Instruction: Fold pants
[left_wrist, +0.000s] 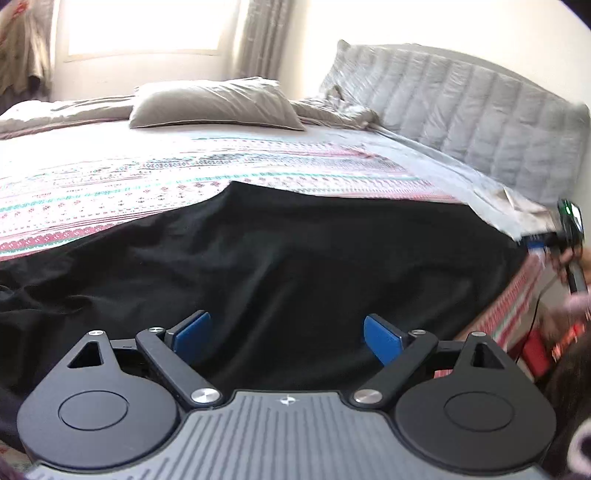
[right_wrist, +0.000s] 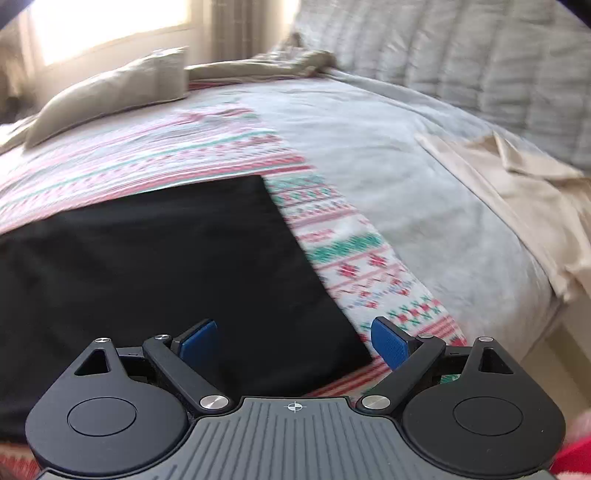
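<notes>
Bed: patterned knit-look cover (left_wrist: 110, 184) in red, green and white bands, mostly flat; padded grey headboard (left_wrist: 461, 110) with vertical channels at the far right.
Pillow: taupe, soft and creased (left_wrist: 218, 103), near the bright window.
Pants: black matte fabric (left_wrist: 277, 258) spread flat on the cover — shallow wrinkles in the left view, a straight hem edge and square corner (right_wrist: 266, 181) in the right view.
Left gripper: (left_wrist: 288, 339) blue ribbed pads wide apart above the pants, nothing between them.
Right gripper: (right_wrist: 295, 341) jaws wide, nothing held — one pad over black cloth, the other over the cover.
Beige sheet: smooth, folded (right_wrist: 517, 177), right edge of the bed.
</notes>
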